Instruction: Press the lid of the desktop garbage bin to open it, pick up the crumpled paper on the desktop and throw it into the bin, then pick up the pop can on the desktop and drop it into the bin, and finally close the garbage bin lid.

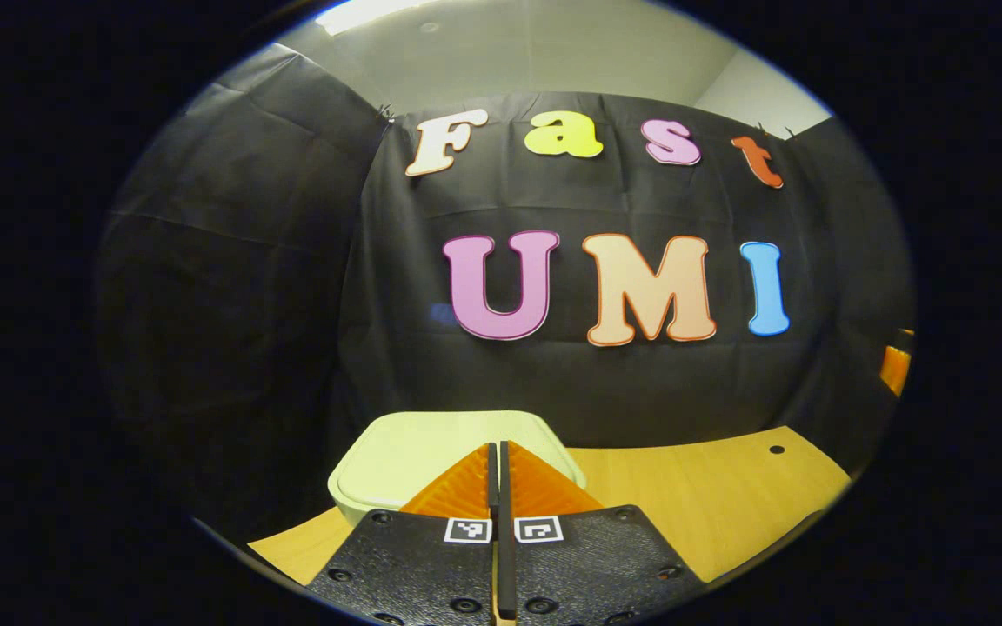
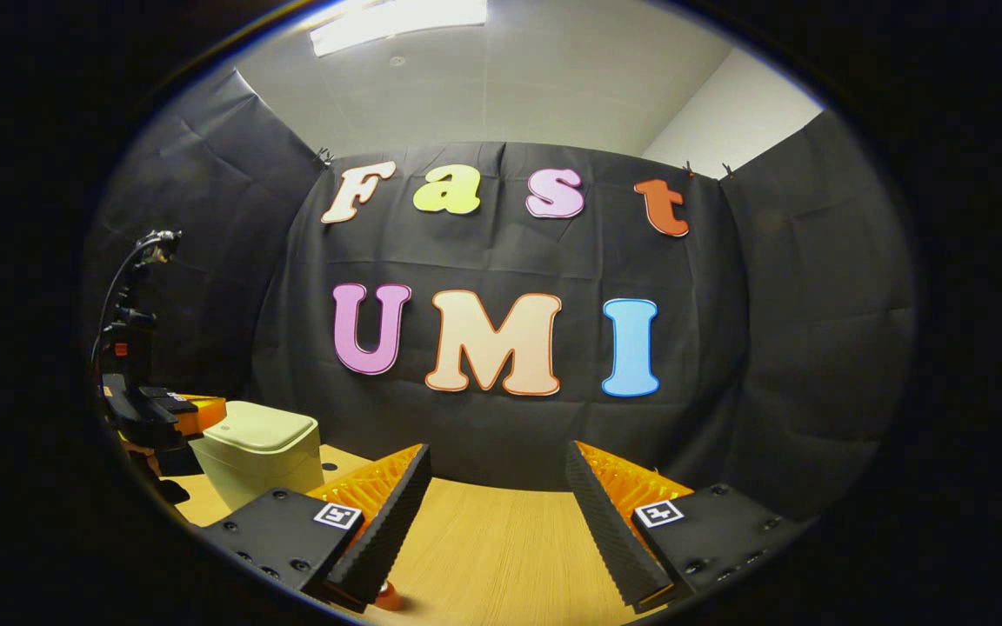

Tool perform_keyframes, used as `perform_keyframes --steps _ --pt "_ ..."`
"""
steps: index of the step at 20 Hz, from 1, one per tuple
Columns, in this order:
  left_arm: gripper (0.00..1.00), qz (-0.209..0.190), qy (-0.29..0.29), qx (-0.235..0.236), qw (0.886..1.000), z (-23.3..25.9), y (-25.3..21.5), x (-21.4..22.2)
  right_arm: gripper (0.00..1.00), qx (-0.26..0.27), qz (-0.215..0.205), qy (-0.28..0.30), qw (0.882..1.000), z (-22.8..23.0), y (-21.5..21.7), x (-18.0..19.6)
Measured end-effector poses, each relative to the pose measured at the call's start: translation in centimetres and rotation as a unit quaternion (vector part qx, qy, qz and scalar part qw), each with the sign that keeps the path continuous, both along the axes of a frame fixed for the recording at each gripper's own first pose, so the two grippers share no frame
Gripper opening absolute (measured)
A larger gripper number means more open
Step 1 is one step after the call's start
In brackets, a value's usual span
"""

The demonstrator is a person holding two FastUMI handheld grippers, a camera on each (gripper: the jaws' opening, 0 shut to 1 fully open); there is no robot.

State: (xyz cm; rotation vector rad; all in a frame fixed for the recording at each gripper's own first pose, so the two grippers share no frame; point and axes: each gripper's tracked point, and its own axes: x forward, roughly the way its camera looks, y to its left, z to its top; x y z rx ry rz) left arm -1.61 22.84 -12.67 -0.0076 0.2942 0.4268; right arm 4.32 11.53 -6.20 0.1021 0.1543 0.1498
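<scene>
Left gripper (image 1: 498, 469): fingers closed together, nothing between them, tips right over the near edge of the garbage bin lid (image 1: 431, 448); can't tell if touching. Lid is down, so the press-to-open step looks not yet done.

Bin (image 2: 259, 454) sits at the table's (image 2: 484, 539) far left in the right gripper view, pale green w/ rounded corners, looks like light plastic. Judgement: a light bin may slide or tip if pushed sideways, so press straight down on the lid's flat top near the front edge, closed tips as a poker. Lid surface looks smooth, maybe slippery under the tips.

Right gripper (image 2: 497, 509): fingers wide apart, holding nothing, hovering over bare table well right of the bin. A small orange-red bit (image 2: 388, 596) peeks below its left finger; can't tell what it is.

Paper should be soft, light; can thin-walled, grip mid-body gently.
</scene>
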Motion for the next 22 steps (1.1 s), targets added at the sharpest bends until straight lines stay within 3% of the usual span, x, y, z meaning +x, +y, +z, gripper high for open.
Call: perform_keyframes --steps 5,7,10,12,17,22 --pt "0.00 0.020 0.026 -0.017 0.999 -3.1 2.3 -0.9 0.98 -0.008 0.008 0.009 1.000 -0.5 1.6 0.1" --pt "0.00 0.017 0.017 -0.010 1.000 -2.9 2.6 -0.8 0.98 -0.009 0.009 0.011 1.000 -0.4 2.0 0.0" --pt "0.00 0.019 0.003 -0.054 0.998 -3.7 2.5 -0.8 0.98 -0.010 0.010 0.010 1.000 -0.3 2.3 -0.1" --pt "0.00 0.005 0.014 -0.047 0.999 -3.8 2.2 -0.9 1.00 -0.004 0.012 0.007 1.000 0.1 2.4 -0.3" --pt "0.00 0.004 -0.026 -0.026 0.999 -1.3 1.8 0.0 0.98 -0.001 0.022 0.008 1.000 0.0 1.6 -0.4" --pt "0.03 -0.022 -0.078 -0.015 0.997 3.3 -1.2 0.1 0.98 0.012 0.036 0.018 0.999 -1.0 0.9 -0.8"
